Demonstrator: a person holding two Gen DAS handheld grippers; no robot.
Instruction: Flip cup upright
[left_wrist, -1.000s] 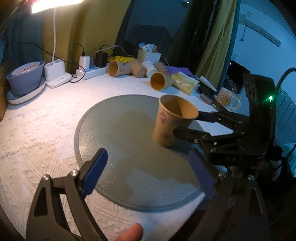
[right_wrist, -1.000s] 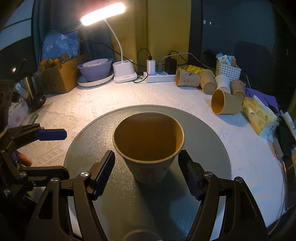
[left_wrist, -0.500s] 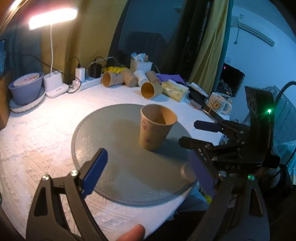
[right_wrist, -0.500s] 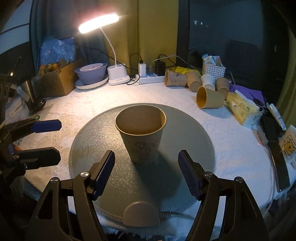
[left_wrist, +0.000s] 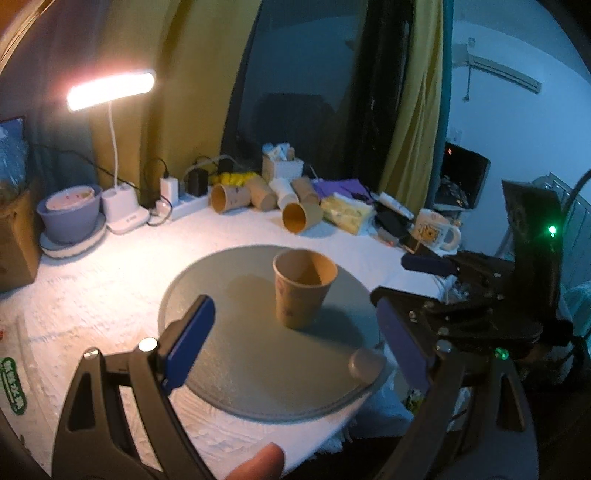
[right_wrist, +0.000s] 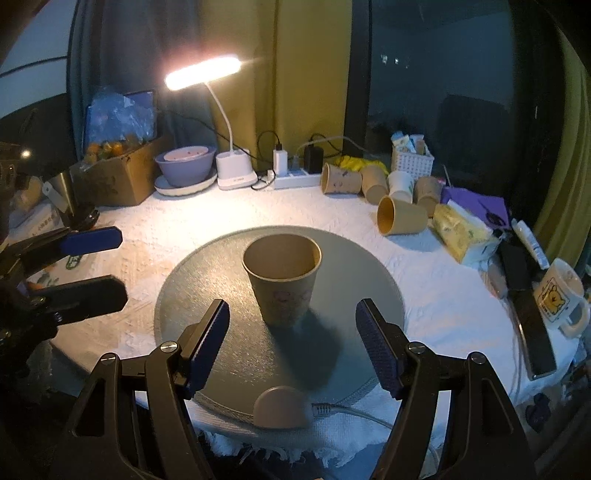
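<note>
A brown paper cup (left_wrist: 301, 291) (right_wrist: 282, 280) stands upright, mouth up, on a round grey mat (left_wrist: 236, 354) (right_wrist: 207, 280). My left gripper (left_wrist: 295, 343) is open and empty, back from the cup near the mat's front edge; it also shows at the left of the right wrist view (right_wrist: 92, 262). My right gripper (right_wrist: 293, 349) is open and empty, its blue pads apart on either side in front of the cup, not touching it. It shows at the right of the left wrist view (left_wrist: 417, 284).
Several paper cups (right_wrist: 400, 219) lie on their sides at the back right beside a white basket (right_wrist: 412, 160) and a tissue pack (right_wrist: 463, 234). A lit desk lamp (right_wrist: 203, 70), a purple bowl (right_wrist: 186, 166), a power strip (right_wrist: 297, 179) and a cardboard box (right_wrist: 118, 181) line the back. A mug (right_wrist: 559, 295) stands right.
Both grippers have pulled back and up from the cup. The right gripper's pads, earlier beside the cup, are now clear of it. The cup stays upright on the mat.
</note>
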